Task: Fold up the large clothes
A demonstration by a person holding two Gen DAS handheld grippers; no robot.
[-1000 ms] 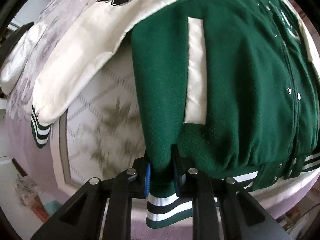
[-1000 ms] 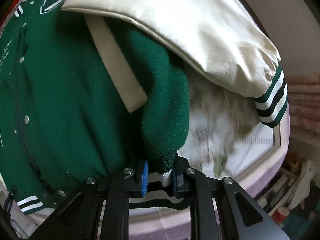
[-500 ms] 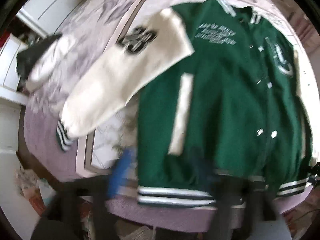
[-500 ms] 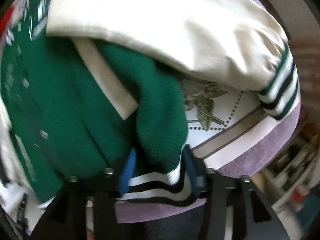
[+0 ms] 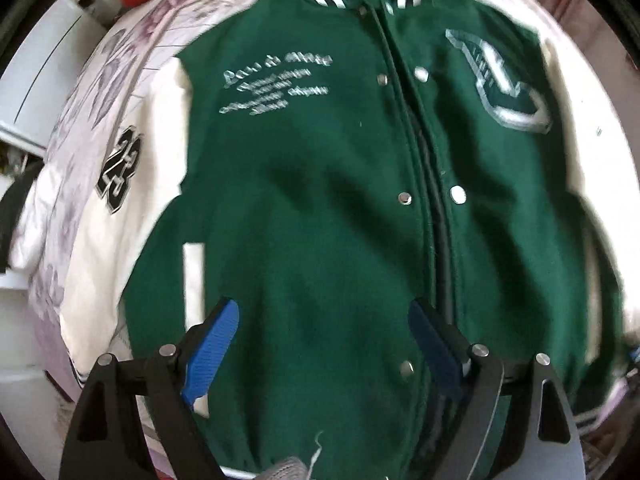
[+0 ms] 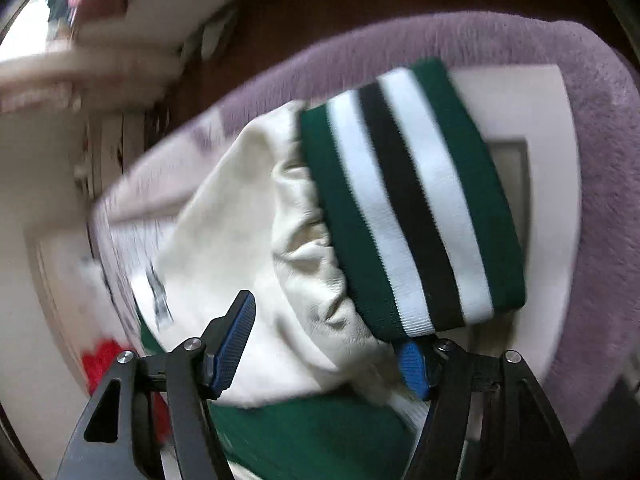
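Jacket [image 5: 320,208], green-bodied with cream sleeves, is laid front-up and snapped closed on a bed covered by a purple blanket [image 6: 600,128] and a floral quilt [image 5: 132,40]. It is seen whole from the left wrist view, collar at the far end and hem nearest the camera, with the numbered sleeve [image 5: 120,184] lying out along one side. The left gripper [image 5: 324,340] is held above the lower front panel with its fingers spread wide and nothing caught between them; the cloth below is not touched as far as can be told. In the right wrist view, the right gripper [image 6: 324,340] is brought in over the other cream sleeve [image 6: 248,248], close to its striped cuff [image 6: 412,208]. Its jaws are closing, with the sleeve leather lying between them, though no pinch is yet made on the fabric. The step in hand is judged to be the folding-in of the sleeves, the body being already flattened. A firm pinch near the cuff is called for next, after which the sleeve should be carried across the green front and laid flat, without the body being dragged out of line
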